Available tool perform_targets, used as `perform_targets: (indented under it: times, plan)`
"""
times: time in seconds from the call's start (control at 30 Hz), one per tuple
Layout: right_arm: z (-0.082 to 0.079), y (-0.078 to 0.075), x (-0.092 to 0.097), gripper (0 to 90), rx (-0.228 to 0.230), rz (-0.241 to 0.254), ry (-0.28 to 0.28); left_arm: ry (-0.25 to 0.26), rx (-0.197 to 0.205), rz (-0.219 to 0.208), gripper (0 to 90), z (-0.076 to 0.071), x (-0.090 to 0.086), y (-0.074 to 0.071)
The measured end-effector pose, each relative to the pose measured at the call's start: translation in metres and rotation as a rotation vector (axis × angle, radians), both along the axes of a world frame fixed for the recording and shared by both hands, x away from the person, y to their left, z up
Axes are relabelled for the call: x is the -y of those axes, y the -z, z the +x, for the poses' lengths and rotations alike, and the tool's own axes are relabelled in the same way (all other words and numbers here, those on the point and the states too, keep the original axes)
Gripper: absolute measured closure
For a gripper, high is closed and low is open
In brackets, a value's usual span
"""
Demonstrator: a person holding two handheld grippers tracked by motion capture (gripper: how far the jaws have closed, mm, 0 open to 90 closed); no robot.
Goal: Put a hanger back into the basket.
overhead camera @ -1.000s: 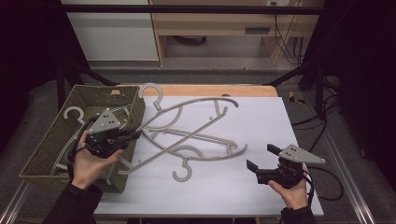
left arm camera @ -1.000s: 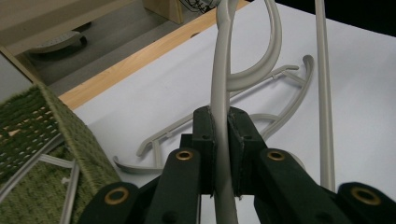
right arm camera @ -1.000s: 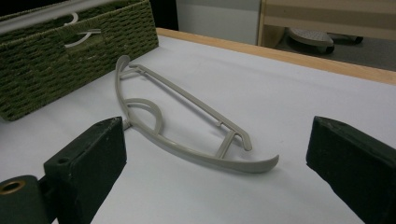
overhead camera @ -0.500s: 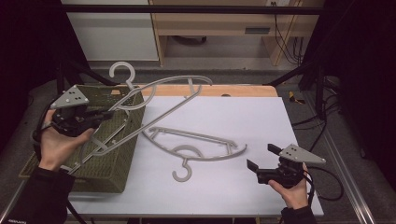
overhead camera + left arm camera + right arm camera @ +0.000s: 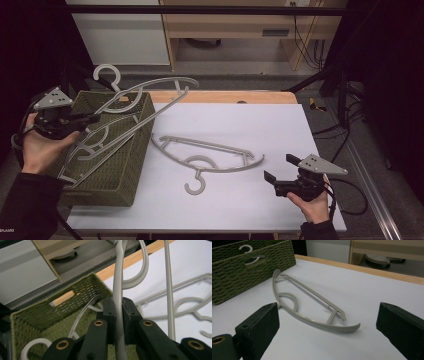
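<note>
Noted left gripper [image 5: 118, 307] clamped on the thin rim of a grey plastic hanger [image 5: 117, 277], pads pressed flat on either side. Found that hanger lifted clear of the table [image 5: 280, 125], tilted over the green woven basket [image 5: 125, 170], hook end up and away from the person. Counted at least one more hanger [image 5: 95, 142] lying inside the basket.

Saw right gripper [image 5: 280, 168] at the near right of the table, jaws wide apart, nothing between them. Found a second hanger [image 5: 342, 328] flat on the table just ahead of those jaws, hook toward the person.

Judged the hangers light, stiff and smooth-surfaced; expected some slip or swing in a narrow pinch, given the long lever. Judged the best hold to be on the curved shoulder rim near the middle, close to the hook's root, so as to limit swing. Judged breakage unlikely.

Got pad contact on the rim from the left gripper view alone; got the overall tilt and position above the basket from the high view. Got the flat hanger's low profile against the table from the right gripper view.
</note>
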State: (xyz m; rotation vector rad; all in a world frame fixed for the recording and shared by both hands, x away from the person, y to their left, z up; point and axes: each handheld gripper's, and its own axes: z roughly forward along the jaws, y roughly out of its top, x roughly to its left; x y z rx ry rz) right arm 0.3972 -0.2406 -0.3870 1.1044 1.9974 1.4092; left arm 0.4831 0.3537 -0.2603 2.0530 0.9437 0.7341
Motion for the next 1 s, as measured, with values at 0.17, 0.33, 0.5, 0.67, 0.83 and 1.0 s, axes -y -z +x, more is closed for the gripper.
perform_targets:
  times: [0.17, 0.33, 0.5, 0.67, 0.83, 1.0]
  plan:
    - [0.0, 0.001, 0.0, 5.1, -0.005, 0.0, -0.002, -0.029, -0.014, -0.014, 82.9, 0.004, -0.019, 0.008]
    - [0.001, 0.001, 0.0, 5.1, -0.005, -0.003, -0.002, -0.042, -0.019, -0.01, 82.9, 0.004, -0.038, 0.017]
    - [0.002, 0.002, -0.001, 5.1, -0.01, -0.004, 0.001, -0.058, -0.016, -0.016, 82.9, 0.002, -0.057, 0.024]
    - [0.003, 0.003, -0.002, 5.0, -0.012, -0.01, -0.003, -0.084, -0.012, -0.024, 82.9, 0.001, -0.074, 0.031]
    - [0.003, 0.004, -0.002, 5.0, -0.014, -0.01, -0.001, -0.1, -0.013, -0.011, 82.9, -0.002, -0.089, 0.038]
    - [0.003, 0.003, -0.002, 5.0, -0.014, -0.006, 0.004, -0.12, -0.021, 0.0, 82.9, -0.002, -0.098, 0.045]
